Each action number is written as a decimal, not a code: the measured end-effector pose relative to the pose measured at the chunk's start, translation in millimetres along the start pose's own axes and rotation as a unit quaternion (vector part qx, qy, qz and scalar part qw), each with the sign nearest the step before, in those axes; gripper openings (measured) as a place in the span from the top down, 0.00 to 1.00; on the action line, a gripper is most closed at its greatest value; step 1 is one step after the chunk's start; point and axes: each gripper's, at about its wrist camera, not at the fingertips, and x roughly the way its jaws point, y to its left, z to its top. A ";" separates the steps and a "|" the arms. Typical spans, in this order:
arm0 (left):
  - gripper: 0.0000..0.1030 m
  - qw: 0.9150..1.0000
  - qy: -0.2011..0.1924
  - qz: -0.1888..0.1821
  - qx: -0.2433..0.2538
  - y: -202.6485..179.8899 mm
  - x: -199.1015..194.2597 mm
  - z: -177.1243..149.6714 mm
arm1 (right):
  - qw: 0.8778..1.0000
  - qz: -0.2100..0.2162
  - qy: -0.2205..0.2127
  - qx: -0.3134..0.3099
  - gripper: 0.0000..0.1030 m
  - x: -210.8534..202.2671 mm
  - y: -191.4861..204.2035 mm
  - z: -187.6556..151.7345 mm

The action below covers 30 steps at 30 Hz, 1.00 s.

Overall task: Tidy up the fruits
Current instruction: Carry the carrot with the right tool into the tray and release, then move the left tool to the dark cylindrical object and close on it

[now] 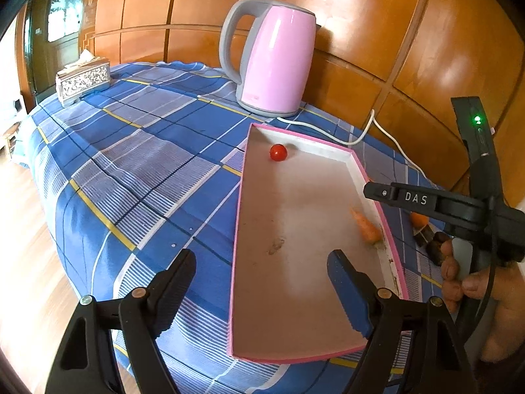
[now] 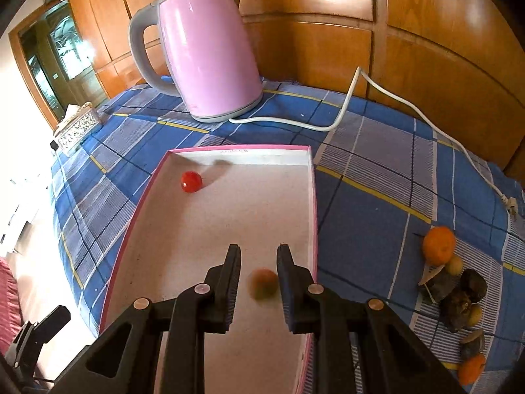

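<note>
Here a blurred orange fruit (image 2: 263, 283) sits apart between the right gripper (image 2: 259, 256) jaws.

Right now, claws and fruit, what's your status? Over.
Left claw open, straddling rim of pink box. Right claw open, blurry orange fruit loose beneath, inside box. Cherry tomato at box's far end. Nothing in the way.

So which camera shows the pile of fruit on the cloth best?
The right wrist view: the pile lies in the open, with oranges and dark pieces easy to see. In the left wrist view the right gripper and a hand hide most of it at the edge.
</note>
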 end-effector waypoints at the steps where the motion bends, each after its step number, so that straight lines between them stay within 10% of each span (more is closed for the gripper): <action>1: 0.19 1.000 -0.001 0.001 -0.001 0.4 -0.2 -0.3 | 1.000 -0.003 -0.002 0.002 0.74 -0.4 0.0 -0.4; 11: 0.17 1.000 -0.009 0.010 -0.004 2.5 -1.8 -3.3 | 0.999 -0.028 -0.017 0.014 0.64 -15.7 -5.4 -12.9; 15: 0.16 1.000 -0.016 0.016 -0.008 3.6 -2.7 -4.4 | 0.997 -0.063 -0.042 0.002 0.41 -31.8 -5.7 -26.3; 30: 0.11 0.998 -0.047 0.033 -0.004 -1.7 -11.1 -7.5 | 0.972 -0.177 -0.154 0.006 0.35 -99.3 -33.6 -85.3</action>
